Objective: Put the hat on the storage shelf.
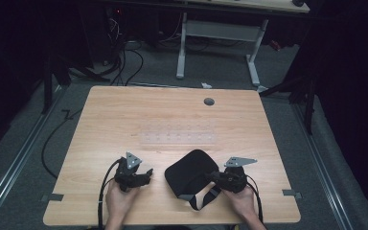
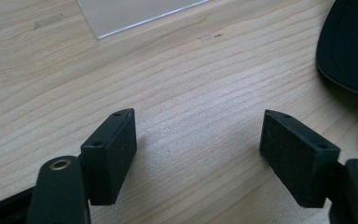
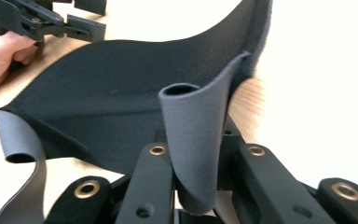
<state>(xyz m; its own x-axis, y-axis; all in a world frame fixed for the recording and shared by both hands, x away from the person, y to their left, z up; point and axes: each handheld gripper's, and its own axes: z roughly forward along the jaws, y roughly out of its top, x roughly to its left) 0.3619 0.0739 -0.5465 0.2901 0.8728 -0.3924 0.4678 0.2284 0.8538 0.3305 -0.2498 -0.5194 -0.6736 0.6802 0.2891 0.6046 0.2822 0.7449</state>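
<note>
- High view: black fabric piece [image 1: 190,172] lies flat on the wooden table [image 1: 124,115], between the two hand-held grippers. Right gripper [image 1: 210,178] is touching its near-right edge, beside a dark strap [image 1: 202,200] that loops toward the person. Left gripper [image 1: 148,172] sits just left of the fabric, apart from it, jaws pointing at it. Right hand is the nearer one. Fabric's long axis runs from its near-left corner away toward the far right, slanted to the table edge. Clear plastic sheet [image 1: 178,138] lies beyond both grippers, untouched.
- Left gripper view: left gripper [image 2: 198,144] is released, jaws wide apart, bare table [image 2: 191,93] between them. Fabric edge [image 2: 349,46] sits ahead and to the right of the jaws, not touching. Corner of the clear sheet [image 2: 135,14] lies ahead to the left.
- Right gripper view: right gripper [image 3: 200,186] is clenched on a curled-up flap of the fabric [image 3: 121,98]; the flap stands upright between the jaws, pinched. Rest of the fabric spreads away ahead and left toward the left gripper [image 3: 91,28]. Strap [image 3: 23,163] curls at the near left.
- Judgement: next move likely turns on the left gripper closing the gap rightward to take the opposite edge.
</note>
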